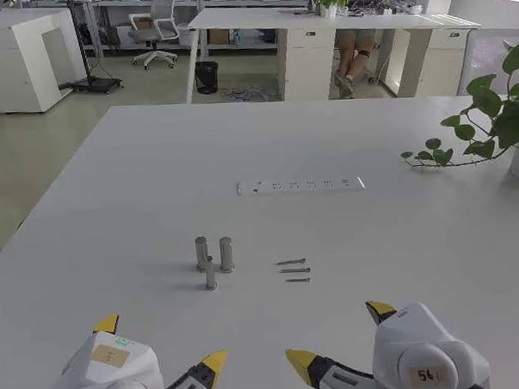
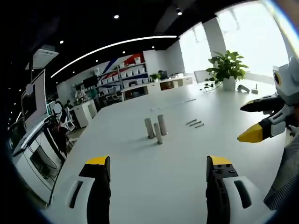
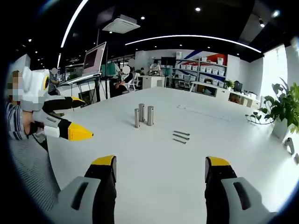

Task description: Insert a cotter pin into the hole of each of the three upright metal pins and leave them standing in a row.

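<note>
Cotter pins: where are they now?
In the head view the three cotter pins lie side by side on the white table, just right of the upright metal pins.

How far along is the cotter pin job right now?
Nothing looks done: the three cotter pins lie loose on the table beside the metal pins, which stand upright in a cluster rather than a row. Nothing is in hand; the left hand-held gripper and right hand-held gripper are open and empty. All three insertions and the lining up remain.
</note>
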### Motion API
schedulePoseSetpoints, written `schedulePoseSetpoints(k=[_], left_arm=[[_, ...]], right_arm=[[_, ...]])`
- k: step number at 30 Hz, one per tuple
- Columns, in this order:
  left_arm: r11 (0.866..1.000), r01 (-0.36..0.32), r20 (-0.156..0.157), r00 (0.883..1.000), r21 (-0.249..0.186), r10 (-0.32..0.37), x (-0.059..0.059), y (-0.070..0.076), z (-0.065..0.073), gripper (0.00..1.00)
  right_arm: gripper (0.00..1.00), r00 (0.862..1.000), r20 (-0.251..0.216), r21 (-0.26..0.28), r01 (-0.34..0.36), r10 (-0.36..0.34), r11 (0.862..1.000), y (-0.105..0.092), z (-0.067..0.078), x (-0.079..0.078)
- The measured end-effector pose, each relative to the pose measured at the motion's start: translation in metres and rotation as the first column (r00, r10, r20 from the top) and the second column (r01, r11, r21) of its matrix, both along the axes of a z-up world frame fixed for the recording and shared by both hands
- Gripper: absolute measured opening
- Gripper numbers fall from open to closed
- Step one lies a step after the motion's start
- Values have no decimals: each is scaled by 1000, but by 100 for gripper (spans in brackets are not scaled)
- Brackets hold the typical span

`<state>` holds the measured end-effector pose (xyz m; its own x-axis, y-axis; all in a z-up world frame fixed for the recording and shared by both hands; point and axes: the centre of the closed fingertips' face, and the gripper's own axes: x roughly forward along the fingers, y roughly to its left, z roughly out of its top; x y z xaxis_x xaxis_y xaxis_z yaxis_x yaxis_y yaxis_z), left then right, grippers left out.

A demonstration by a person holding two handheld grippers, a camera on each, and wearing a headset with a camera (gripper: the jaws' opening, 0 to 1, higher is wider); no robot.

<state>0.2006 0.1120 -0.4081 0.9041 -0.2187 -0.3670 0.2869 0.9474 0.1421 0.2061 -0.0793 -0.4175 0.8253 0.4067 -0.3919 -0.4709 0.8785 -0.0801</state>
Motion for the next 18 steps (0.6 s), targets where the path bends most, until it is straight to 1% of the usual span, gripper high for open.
schedulePoseSetpoints(k=[6, 9, 13, 15, 18], left_arm=[[1000, -2, -7, 1000, -4, 2, 0, 0, -1, 82], [1000, -5, -14, 1000, -2, 5, 0, 0, -3, 82], [1000, -6, -16, 1000, -7, 5, -1, 1, -3, 82], [1000, -3, -16, 1000, -7, 3, -1, 0, -3, 82], [1000, 0, -17, 1000, -3, 0, -1, -1, -4, 81]], right_arm=[[74, 1000, -3, -4, 6, -6, 1000, -2, -1, 1], [74, 1000, -17, 8, 16, -16, 1000, -4, -3, 1], [74, 1000, -11, 2, 22, -22, 1000, -5, -2, 1], [74, 1000, 0, -7, 20, -20, 1000, -5, -1, 2], [74, 1000, 1, -3, 21, -21, 1000, -5, 0, 1]])
